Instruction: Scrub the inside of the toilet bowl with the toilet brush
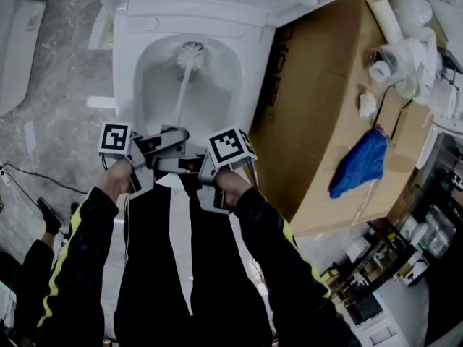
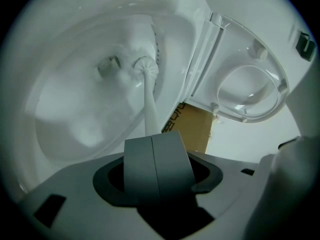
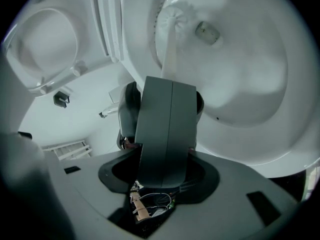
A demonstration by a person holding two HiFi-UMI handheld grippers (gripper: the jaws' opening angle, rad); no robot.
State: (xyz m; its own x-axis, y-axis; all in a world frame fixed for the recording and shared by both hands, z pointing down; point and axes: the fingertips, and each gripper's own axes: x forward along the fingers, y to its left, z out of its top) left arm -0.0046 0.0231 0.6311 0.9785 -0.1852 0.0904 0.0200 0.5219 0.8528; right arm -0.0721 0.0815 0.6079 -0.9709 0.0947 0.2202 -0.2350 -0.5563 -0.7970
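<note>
The white toilet bowl (image 1: 127,85) lies open below me with its seat lid (image 2: 250,89) raised. The white toilet brush head (image 1: 192,52) rests against the far inner wall of the bowl, and its thin handle (image 1: 181,92) runs back toward my hands. My left gripper (image 1: 168,137) is shut on the handle's near part, and my right gripper (image 1: 182,166) is shut just behind it. In the left gripper view the handle (image 2: 150,111) rises from the closed left gripper (image 2: 152,136) to the brush head (image 2: 145,67). In the right gripper view the brush head (image 3: 172,16) shows above the closed right gripper (image 3: 171,81).
A large cardboard box (image 1: 325,121) stands tight against the toilet's right side, with a blue cloth (image 1: 359,163) and white pipe fittings (image 1: 394,42) on it. Another white fixture (image 1: 18,42) sits at far left. Cables (image 1: 29,176) cross the marble floor.
</note>
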